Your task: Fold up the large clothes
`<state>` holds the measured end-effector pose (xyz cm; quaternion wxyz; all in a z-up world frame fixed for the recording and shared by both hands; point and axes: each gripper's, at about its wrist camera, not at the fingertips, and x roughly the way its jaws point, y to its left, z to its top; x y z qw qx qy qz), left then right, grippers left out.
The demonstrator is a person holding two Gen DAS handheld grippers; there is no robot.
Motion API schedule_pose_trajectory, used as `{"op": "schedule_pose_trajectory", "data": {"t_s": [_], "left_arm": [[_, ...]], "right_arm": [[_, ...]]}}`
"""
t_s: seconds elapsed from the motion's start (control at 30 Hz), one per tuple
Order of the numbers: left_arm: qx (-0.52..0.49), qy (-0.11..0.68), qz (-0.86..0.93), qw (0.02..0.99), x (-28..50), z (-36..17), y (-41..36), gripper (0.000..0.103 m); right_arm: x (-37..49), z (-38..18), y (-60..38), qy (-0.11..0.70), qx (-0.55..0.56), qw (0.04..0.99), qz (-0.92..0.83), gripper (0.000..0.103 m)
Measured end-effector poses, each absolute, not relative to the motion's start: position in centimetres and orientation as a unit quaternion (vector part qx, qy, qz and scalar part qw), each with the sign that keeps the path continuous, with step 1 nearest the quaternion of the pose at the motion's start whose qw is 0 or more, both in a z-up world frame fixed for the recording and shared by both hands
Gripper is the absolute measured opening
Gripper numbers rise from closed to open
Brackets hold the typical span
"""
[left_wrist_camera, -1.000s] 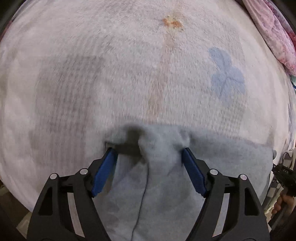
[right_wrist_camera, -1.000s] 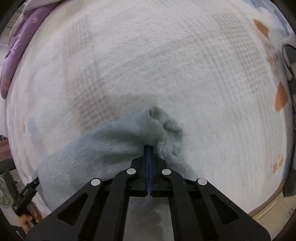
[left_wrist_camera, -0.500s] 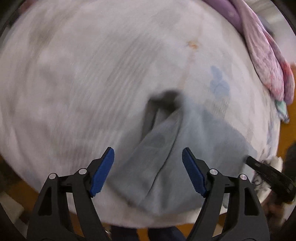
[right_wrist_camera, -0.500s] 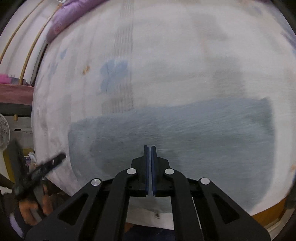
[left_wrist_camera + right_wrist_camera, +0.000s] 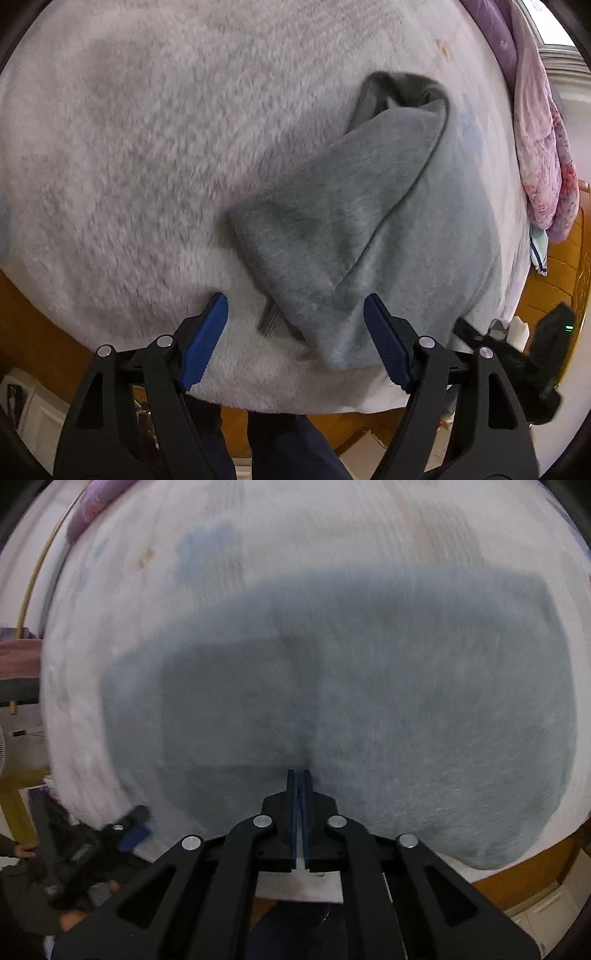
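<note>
**A:** What's around besides the main job on my feed?

**B:** Mostly a fluffy white blanket [image 5: 140, 155] filling everything ahead of my left tool. A pink and purple floral quilt [image 5: 543, 147] is bunched far off to its right, with orange wooden flooring [image 5: 561, 266] past the edge.

**A:** And the right cam?

**B:** Blurry. Same blanket [image 5: 332, 528], a faded blue print [image 5: 207, 554] up ahead-left, and a white fan [image 5: 3, 749] at the far left.

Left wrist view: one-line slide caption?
Open left tool above a half-folded grey garment on a fuzzy white blanket.
</note>
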<state>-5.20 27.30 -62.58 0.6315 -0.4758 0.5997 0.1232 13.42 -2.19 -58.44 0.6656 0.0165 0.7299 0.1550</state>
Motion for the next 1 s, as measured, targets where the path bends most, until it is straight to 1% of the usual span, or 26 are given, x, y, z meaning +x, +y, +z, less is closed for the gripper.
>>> {"op": "schedule_pose_trajectory", "data": {"t_s": [0.07, 0.17, 0.27, 0.33, 0.4, 0.47, 0.6, 0.63, 0.67, 0.73, 0.83, 0.87, 0.9, 0.93, 0.97, 1.0], "left_arm": [[-0.465, 0.604, 0.119, 0.636, -5.0, -63.0, 26.8, 0.077], [-0.457, 0.607, 0.113, 0.640, -4.3, -63.2, 26.1, 0.080], [-0.476, 0.593, 0.113, 0.640, -4.1, -63.2, 25.6, 0.080], [-0.503, 0.579, 0.115, 0.631, -5.2, -63.3, 26.3, 0.080], [-0.529, 0.567, 0.108, 0.622, -5.8, -63.6, 26.3, 0.080], [-0.527, 0.567, 0.106, 0.624, -5.5, -63.7, 25.8, 0.080], [-0.527, 0.561, 0.100, 0.630, -4.4, -64.0, 24.6, 0.079], [-0.534, 0.557, 0.093, 0.629, -4.2, -64.0, 24.3, 0.079], [-0.533, 0.558, 0.093, 0.629, -3.8, -64.2, 23.9, 0.075], [-0.526, 0.555, 0.096, 0.637, -3.1, -64.0, 23.3, 0.074], [-0.520, 0.557, 0.093, 0.641, -2.0, -64.3, 22.6, 0.065], [-0.516, 0.559, 0.094, 0.642, -1.9, -64.2, 22.3, 0.056], [-0.511, 0.561, 0.094, 0.644, -1.7, -64.3, 22.2, 0.051], [-0.510, 0.561, 0.088, 0.646, -1.5, -64.5, 22.2, 0.037], [-0.508, 0.560, 0.079, 0.649, -1.2, -64.5, 22.4, 0.026], [-0.504, 0.560, 0.073, 0.653, -0.9, -64.3, 22.5, 0.025]], "right_arm": [[13.6, -59.7, -2.0, 0.725, 0.024, 0.672, 0.149, 0.000], [12.8, -58.5, -2.2, 0.727, 0.032, 0.671, 0.139, 0.000], [11.5, -57.9, -3.4, 0.736, 0.061, 0.660, 0.138, 0.000], [10.8, -59.3, -3.9, 0.748, 0.079, 0.644, 0.140, 0.000], [10.1, -61.8, -4.3, 0.764, 0.096, 0.625, 0.130, 0.000], [10.3, -62.1, -4.2, 0.764, 0.100, 0.624, 0.129, 0.000], [10.3, -60.4, -3.5, 0.763, 0.088, 0.626, 0.131, 0.000], [10.1, -59.5, -3.5, 0.761, 0.097, 0.628, 0.132, 0.003], [10.3, -58.5, -3.3, 0.753, 0.095, 0.637, 0.134, 0.003], [11.3, -55.9, -3.4, 0.721, 0.097, 0.670, 0.146, 0.003], [14.2, -53.4, -2.6, 0.685, 0.089, 0.707, 0.150, 0.003], [15.7, -52.9, -2.3, 0.672, 0.077, 0.720, 0.154, 0.003], [17.1, -52.9, -2.0, 0.664, 0.082, 0.726, 0.161, 0.003], [18.2, -53.4, -1.6, 0.659, 0.087, 0.730, 0.161, 0.003], [19.2, -54.0, -1.3, 0.656, 0.082, 0.734, 0.158, 0.003], [20.2, -54.9, -0.8, 0.655, 0.068, 0.736, 0.157, 0.002]]}}
